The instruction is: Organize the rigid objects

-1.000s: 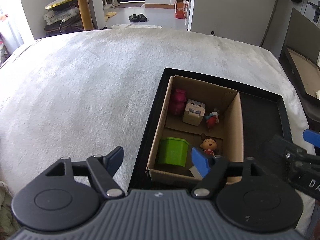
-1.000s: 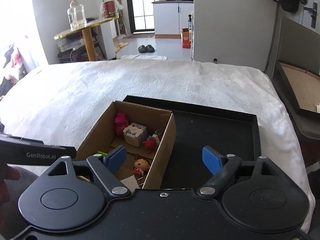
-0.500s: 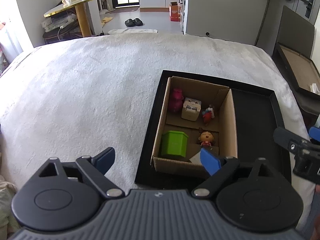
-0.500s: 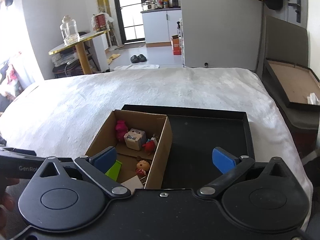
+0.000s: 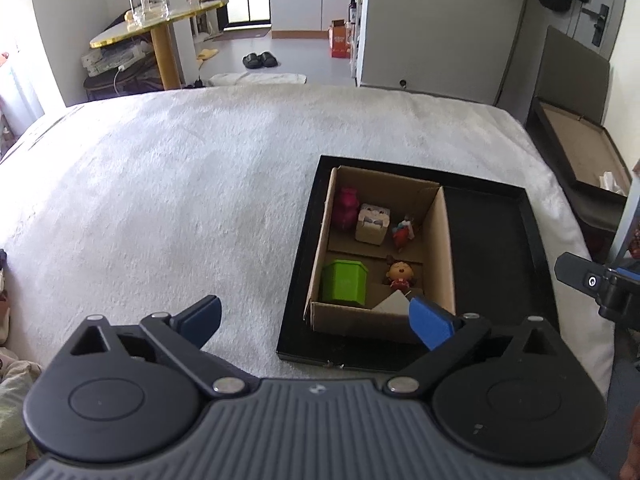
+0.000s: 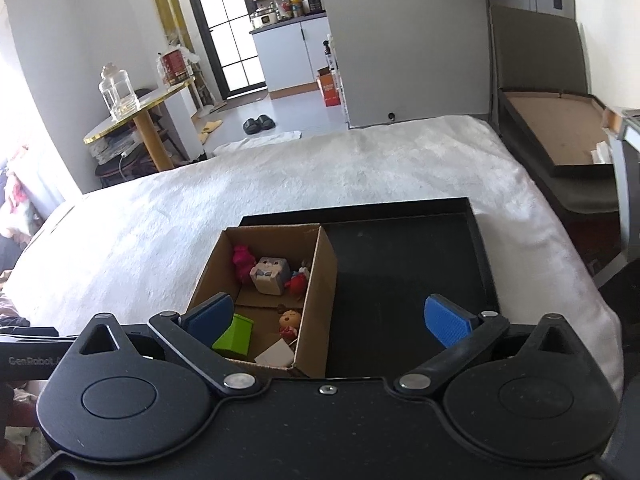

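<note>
Your left gripper [image 5: 316, 322] is opening, empty; right gripper [image 6: 340, 318] released, its pad hiding part of the green box [image 6: 236, 334].

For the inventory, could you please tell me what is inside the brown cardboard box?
Brown cardboard box: pink figure, beige cube toy, small red figure, green hexagonal container, red-dressed doll, white card. Anything under them is hidden.

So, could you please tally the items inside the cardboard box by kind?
Figurines: 3: pink, small red, red-dressed doll
Cube-shaped toy: 1
Green container: 1
White card: 1
Total: 6
</note>
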Demonstrator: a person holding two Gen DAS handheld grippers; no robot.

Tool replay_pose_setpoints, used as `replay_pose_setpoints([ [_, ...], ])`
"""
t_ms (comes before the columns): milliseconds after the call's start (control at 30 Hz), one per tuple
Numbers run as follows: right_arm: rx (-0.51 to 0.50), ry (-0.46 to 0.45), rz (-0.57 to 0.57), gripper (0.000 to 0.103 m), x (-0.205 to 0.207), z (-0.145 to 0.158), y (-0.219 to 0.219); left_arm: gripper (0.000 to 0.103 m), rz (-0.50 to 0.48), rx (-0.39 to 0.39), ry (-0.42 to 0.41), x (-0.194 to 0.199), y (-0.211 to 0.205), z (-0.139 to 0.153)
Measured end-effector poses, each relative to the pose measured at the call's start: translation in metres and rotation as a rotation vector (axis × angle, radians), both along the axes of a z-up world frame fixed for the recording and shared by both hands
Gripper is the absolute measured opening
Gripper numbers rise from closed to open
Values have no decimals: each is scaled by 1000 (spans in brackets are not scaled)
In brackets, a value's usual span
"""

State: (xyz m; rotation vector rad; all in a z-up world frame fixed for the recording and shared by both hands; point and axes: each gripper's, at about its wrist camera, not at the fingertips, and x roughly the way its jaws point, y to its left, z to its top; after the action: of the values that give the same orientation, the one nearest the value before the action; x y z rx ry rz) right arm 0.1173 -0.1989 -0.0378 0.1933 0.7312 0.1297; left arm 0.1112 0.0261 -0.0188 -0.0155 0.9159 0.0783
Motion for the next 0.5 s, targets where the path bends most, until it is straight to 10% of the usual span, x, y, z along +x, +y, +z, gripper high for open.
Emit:
replay_pose_setpoints([
  [500,-11,-68,-36,103,-46,48,-20,100,-45,15,-107,-44,-11,47],
])
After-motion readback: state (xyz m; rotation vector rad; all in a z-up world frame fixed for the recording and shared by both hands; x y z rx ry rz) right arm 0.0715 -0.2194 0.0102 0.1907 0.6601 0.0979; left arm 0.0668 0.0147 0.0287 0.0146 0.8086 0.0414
